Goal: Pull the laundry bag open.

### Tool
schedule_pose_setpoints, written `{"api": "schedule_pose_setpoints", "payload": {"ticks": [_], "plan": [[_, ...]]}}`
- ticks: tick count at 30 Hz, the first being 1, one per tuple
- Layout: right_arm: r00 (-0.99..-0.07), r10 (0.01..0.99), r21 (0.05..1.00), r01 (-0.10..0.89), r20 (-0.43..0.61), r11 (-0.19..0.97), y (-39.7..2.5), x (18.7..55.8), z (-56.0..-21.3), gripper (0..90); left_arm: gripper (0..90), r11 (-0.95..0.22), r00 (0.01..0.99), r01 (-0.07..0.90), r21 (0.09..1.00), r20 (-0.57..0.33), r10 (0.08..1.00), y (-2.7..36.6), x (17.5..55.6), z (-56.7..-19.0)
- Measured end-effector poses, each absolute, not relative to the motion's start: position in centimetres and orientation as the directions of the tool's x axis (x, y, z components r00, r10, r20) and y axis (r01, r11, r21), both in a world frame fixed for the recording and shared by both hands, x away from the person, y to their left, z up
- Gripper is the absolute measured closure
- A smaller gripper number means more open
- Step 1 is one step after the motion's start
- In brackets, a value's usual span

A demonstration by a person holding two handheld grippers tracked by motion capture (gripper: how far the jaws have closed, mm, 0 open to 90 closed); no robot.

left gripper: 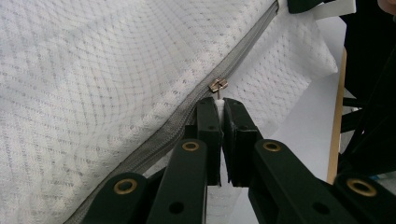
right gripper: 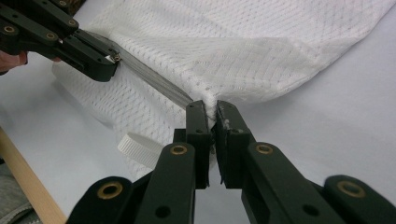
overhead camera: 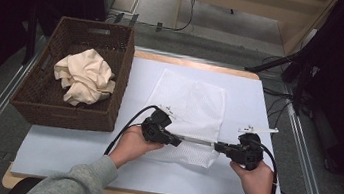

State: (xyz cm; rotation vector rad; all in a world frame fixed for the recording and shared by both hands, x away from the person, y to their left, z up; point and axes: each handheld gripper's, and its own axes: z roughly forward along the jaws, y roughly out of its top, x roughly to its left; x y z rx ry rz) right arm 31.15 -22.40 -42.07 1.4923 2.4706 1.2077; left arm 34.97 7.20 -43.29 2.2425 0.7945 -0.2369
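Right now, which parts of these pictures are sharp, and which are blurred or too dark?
High view: evenly lit table, surroundings nearly black. Left gripper view: zipper pull sharp, mesh bag softens toward the near corner. Right gripper view: right gripper sharp, white loop slightly soft.

Mesh bag (overhead camera: 190, 107): white open-weave synthetic cloth, matt, diamond-textured. Zipper tape (left gripper: 182, 112): grey woven fabric; slider (left gripper: 218, 85) is seen as small shiny metal. Both grippers' links are made of black matt plastic with brass-coloured rivets (right gripper: 179, 149). Basket (overhead camera: 112, 76): dark brown woven wicker, rough. Cloth (overhead camera: 84, 75) inside: cream, soft, crumpled. Table top (overhead camera: 255, 103): smooth matt pale sheet, edged in light wood.
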Motion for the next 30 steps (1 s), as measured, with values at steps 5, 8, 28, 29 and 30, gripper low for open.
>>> {"api": "schedule_pose_setpoints", "payload": {"ticks": [5, 8, 28, 29, 30], "plan": [[-0.547, 0.758, 0.617, 0.747, 0.356, 0.249, -22.4, 31.2, -42.1, 85.8, 86.8, -0.536, 0.790, 0.610, 0.584, -0.392, 0.472, 7.3, 35.0, -43.3], [-0.546, 0.759, 0.619, 0.745, 0.354, 0.248, -22.5, 31.2, -42.1, 85.8, 86.8, -0.536, 0.790, 0.610, 0.584, -0.392, 0.472, 7.3, 35.0, -43.2], [-0.520, 0.782, 0.619, 0.752, 0.344, 0.228, -23.4, 31.5, -42.2, 85.9, 86.9, -0.535, 0.779, 0.624, 0.570, -0.403, 0.480, 7.6, 35.2, -43.1], [-0.514, 0.788, 0.616, 0.755, 0.340, 0.226, -23.5, 31.5, -42.1, 85.9, 86.9, -0.533, 0.778, 0.626, 0.570, -0.405, 0.481, 7.6, 35.2, -43.1], [-0.512, 0.788, 0.615, 0.756, 0.341, 0.225, -23.5, 31.5, -42.2, 85.9, 86.9, -0.533, 0.778, 0.626, 0.569, -0.405, 0.480, 7.7, 35.2, -43.1]]}}
